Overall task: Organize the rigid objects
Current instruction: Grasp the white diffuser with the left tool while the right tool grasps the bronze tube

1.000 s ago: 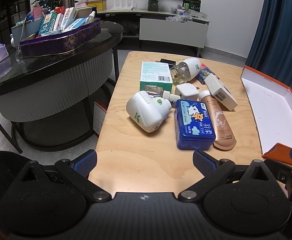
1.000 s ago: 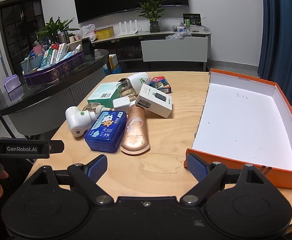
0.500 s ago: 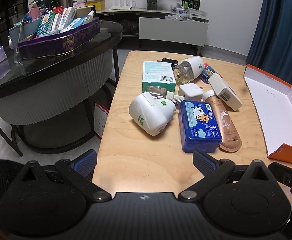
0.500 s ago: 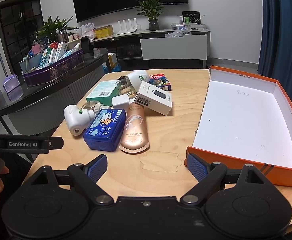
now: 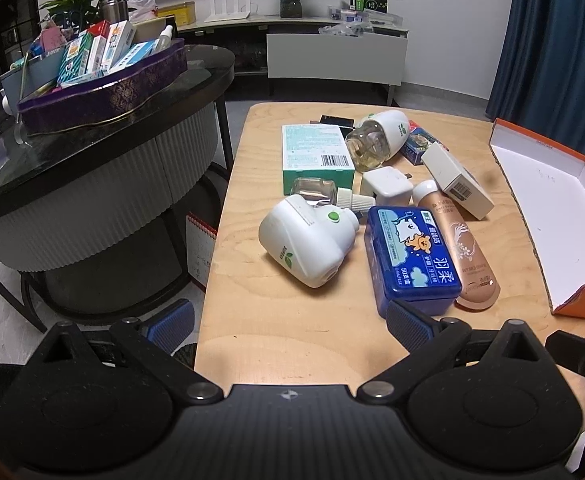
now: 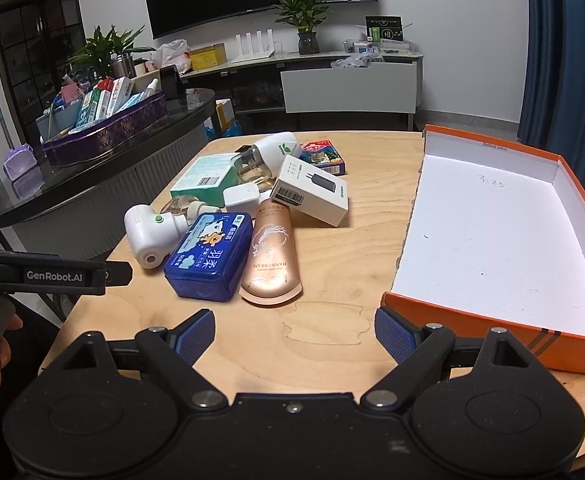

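- Rigid objects sit clustered mid-frame on the wooden table [image 6: 332, 332]: a blue tissue tin [image 6: 209, 255], a hand cream tube [image 6: 271, 254], a white plug-in vaporizer [image 6: 148, 232], a white charger box [image 6: 312, 192] and a mint-green carton [image 6: 202, 178].
- The orange shoebox lid [image 6: 492, 236] lies at the right of the right wrist view, its white inside bare.
- The left gripper [image 5: 290, 328] and the right gripper [image 6: 294, 332] both have jaws spread wide, holding nothing, low in frame, short of the pile.
- Judged step: the approach before a first pick; nothing seems sorted yet.
- The next move likely calls for lining the jaws across one item's narrow sides, perhaps the tin or the tube, both nearest.
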The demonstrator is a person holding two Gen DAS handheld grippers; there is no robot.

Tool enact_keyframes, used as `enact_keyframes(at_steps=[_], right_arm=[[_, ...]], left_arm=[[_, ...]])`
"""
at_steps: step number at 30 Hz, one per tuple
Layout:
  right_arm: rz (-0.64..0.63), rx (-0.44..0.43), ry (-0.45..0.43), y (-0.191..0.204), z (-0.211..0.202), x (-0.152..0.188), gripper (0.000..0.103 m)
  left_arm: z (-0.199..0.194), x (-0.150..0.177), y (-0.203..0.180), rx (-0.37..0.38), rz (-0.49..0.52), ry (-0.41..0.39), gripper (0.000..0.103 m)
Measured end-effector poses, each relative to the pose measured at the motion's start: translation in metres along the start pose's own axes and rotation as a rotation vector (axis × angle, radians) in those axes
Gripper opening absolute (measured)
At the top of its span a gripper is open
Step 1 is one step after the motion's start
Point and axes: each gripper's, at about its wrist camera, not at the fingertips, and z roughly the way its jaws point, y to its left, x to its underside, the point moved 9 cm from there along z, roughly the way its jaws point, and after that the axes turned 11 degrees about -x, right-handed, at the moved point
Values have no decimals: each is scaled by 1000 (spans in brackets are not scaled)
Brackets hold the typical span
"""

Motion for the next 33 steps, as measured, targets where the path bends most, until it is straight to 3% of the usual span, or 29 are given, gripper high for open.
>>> enact_keyframes(at_steps=[8, 22, 27, 33], right_arm=[[7, 7, 7, -4, 7, -2, 102], [-9, -36, 26, -12, 34, -25, 102], [-44, -26, 38, -16, 54, -43, 102], [-61, 0, 90, -23, 93, -58, 98]], left_arm=[[25, -11, 5, 18, 38, -17, 103], [70, -37, -21, 73, 308, -114, 103], [77, -33, -27, 153, 279, -88, 74], [75, -34, -20, 154, 223, -81, 72]])
